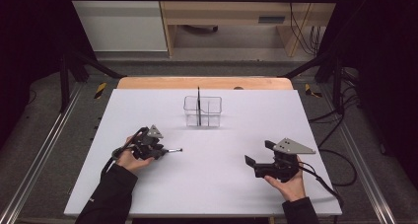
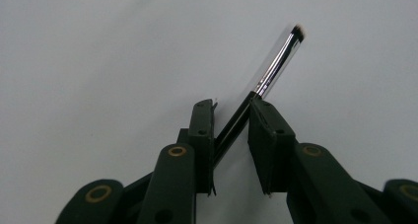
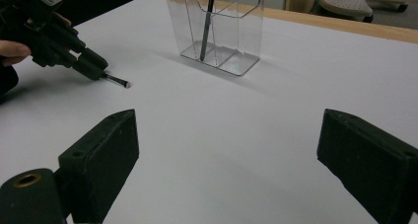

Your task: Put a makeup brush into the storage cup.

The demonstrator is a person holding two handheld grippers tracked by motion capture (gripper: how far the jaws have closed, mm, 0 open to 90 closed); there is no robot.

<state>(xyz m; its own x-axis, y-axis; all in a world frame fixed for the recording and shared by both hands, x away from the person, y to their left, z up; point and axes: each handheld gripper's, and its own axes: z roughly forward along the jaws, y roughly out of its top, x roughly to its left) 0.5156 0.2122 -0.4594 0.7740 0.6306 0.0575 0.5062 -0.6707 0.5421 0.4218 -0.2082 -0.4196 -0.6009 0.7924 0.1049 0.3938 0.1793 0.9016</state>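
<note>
A slim makeup brush with a black handle, a shiny silver ferrule and a small dark tip lies low and nearly level over the white surface, in its left half, nearer the front edge than the back. Its handle sits between the left claw pads; the tip points toward the surface's middle.

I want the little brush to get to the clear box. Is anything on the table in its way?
No, nothing visible blocks it. The left gripper holds the makeup brush, and only bare white table lies between it and the clear organizer.
</note>
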